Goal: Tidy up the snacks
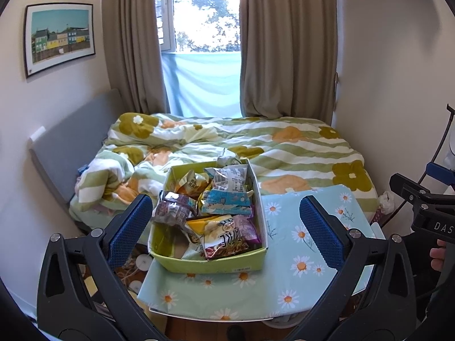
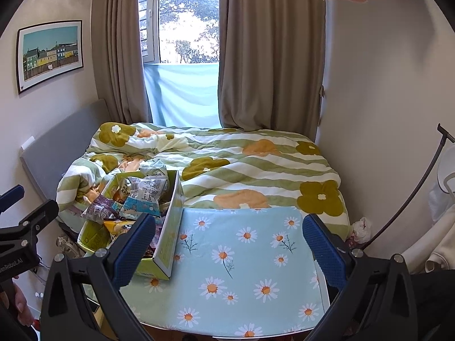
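A green cardboard box (image 1: 210, 264) stands on the left part of a small table with a daisy-print cloth (image 1: 298, 244). Several crinkled snack packets (image 1: 219, 199) fill the box, some heaped above its rim. My left gripper (image 1: 227, 224) hangs open in front of the box, its blue pads (image 1: 129, 227) spread wide with nothing between them. My right gripper (image 2: 230, 244) is open too, held over the bare right side of the cloth (image 2: 244, 255). The box (image 2: 167, 244) and the snack packets (image 2: 136, 199) sit to its left.
Behind the table lies a bed with a flowered green and white quilt (image 1: 284, 147). A grey headboard (image 1: 71, 153) lines the left wall. Curtains and a window (image 1: 204, 28) stand at the back. A person's fingers (image 1: 438, 253) show at the right edge.
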